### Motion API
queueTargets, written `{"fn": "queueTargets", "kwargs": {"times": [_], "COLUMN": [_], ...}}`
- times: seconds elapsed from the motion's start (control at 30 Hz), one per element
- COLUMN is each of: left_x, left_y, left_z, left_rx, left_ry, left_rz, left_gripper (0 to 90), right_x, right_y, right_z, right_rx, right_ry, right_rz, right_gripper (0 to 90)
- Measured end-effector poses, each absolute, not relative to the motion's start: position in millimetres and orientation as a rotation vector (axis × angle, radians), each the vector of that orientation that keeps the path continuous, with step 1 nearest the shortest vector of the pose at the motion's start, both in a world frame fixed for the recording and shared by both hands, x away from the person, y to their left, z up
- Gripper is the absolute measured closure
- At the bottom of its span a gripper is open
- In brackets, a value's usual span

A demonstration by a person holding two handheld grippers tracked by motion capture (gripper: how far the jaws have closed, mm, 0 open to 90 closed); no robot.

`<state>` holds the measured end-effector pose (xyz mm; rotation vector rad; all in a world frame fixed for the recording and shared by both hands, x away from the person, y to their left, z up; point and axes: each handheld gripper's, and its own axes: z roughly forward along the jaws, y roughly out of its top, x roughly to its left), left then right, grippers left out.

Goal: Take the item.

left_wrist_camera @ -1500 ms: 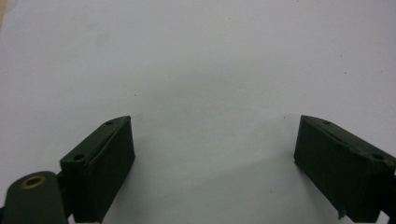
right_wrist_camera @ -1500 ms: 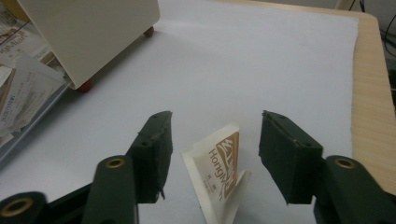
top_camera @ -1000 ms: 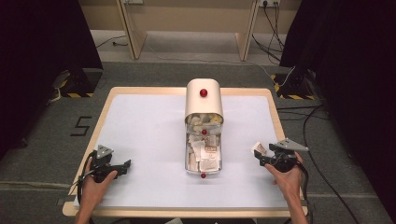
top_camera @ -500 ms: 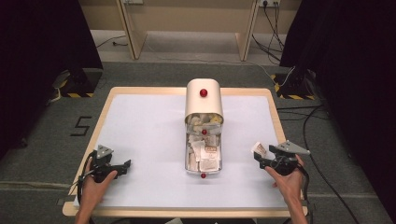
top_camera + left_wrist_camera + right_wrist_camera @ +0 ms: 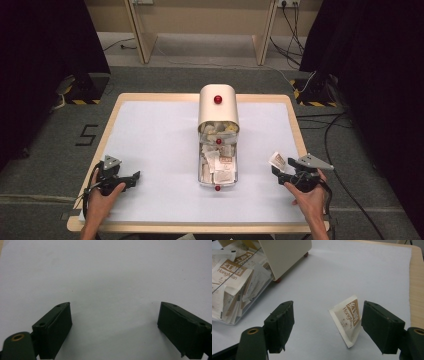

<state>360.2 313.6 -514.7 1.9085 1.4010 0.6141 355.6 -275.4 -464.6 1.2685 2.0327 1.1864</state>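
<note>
The right gripper [image 5: 281,175] is released: in the right gripper view its jaws are seen wide apart, and a small white and brown sachet [image 5: 347,319] stands on edge between them, leaning against the inner face of the right jaw. It cannot be told if the sachet is stuck to that jaw or only rests on it. The sachet is located to the right of the cream box [image 5: 218,107], well apart from it, on the white sheet near the table's right edge [image 5: 298,135].

The main risk, as it is judged, is that the sachet may be dragged or flipped when the gripper is moved away, because it touches one jaw. It could also be pushed toward the wooden edge and slide off the sheet. If a new grasp is wanted, a thin packet on its edge can easily slip out or be folded.

The left gripper [image 5: 131,179] is also released, jaws wide apart, with nothing between them; it is held to the left of the box, well apart from it.

In front of the box a clear tray [image 5: 217,168] is pulled out, filled with many similar sachets. Nothing is placed between the sachet and the tray, so the way is free.
</note>
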Motion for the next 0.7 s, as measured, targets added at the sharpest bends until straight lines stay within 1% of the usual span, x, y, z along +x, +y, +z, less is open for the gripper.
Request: {"fn": "queueTargets", "kwargs": {"times": [0.7], "left_x": [360.2], "left_y": [313.6], "left_z": [-514.7], "left_rx": [1.908], "left_ry": [1.401], "left_rz": [0.614], "left_gripper": [11.4], "right_x": [340.8], "right_y": [-266.5], "right_z": [-464.4], "right_rx": [1.231], "right_ry": [2.060], "right_rz": [1.208], "right_gripper": [27.4]}}
